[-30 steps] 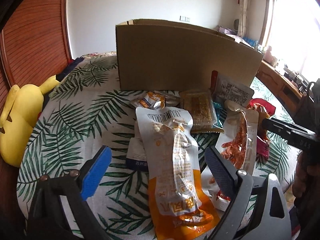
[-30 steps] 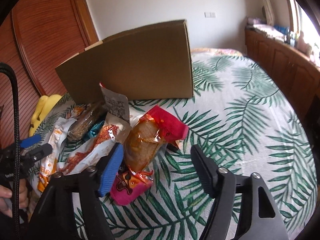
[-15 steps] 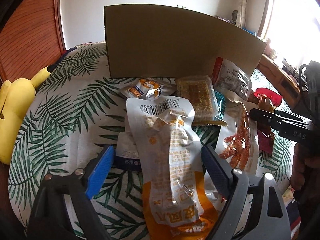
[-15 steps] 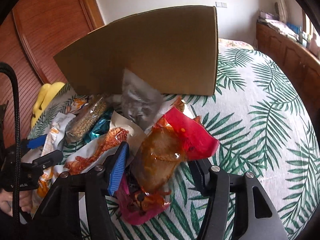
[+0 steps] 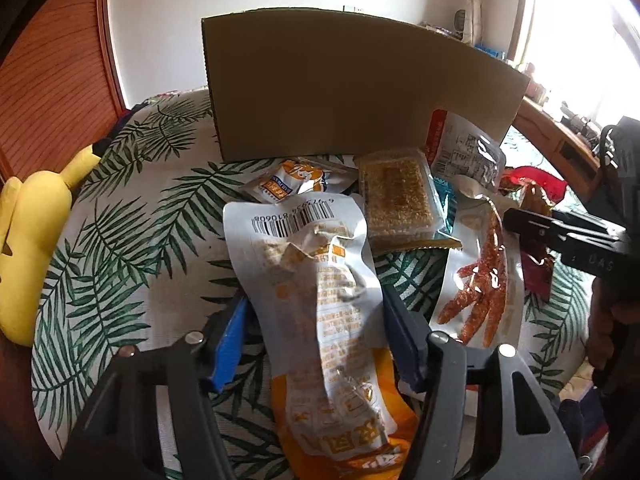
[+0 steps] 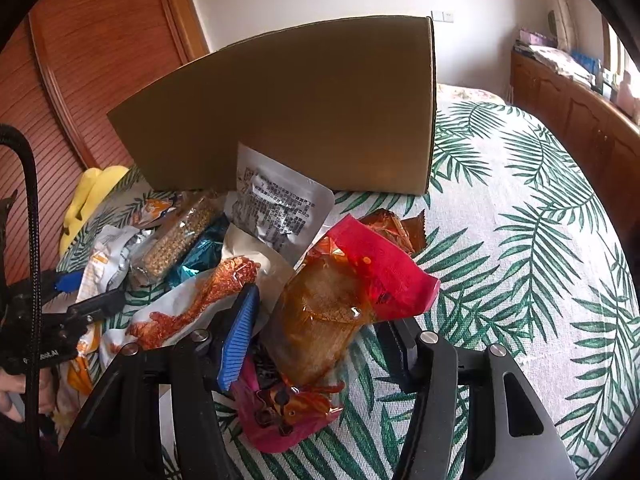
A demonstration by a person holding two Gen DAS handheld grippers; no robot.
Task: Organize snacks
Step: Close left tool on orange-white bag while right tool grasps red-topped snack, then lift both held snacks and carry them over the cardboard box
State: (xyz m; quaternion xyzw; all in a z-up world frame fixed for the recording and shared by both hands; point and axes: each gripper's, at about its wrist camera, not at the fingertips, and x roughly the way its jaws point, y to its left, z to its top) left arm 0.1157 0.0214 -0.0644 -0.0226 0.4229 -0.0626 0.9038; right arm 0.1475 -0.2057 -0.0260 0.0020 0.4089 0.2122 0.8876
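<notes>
Near the bed's front edge, the left claw (image 5: 316,320) is closing around the long white-and-orange foil snack pouch (image 5: 320,308); the right claw (image 6: 324,328) is closing on the red-topped clear pouch of brown meat (image 6: 332,308). Slick film could slip out when lifted toward the brown cardboard box (image 5: 352,88)

One cardboard box (image 5: 352,88) at 12 o'clock; seven snack packets (image 5: 320,292) heaped centrally; one yellow plush toy (image 5: 28,248) at 9 o'clock; two grippers (image 5: 316,344).

Barcode w/ digits, upside down, approx. "810608", on white-orange snack pouch (image 5: 320,300). "DAS" on right gripper (image 5: 516,222) body. Other print illegible.
</notes>
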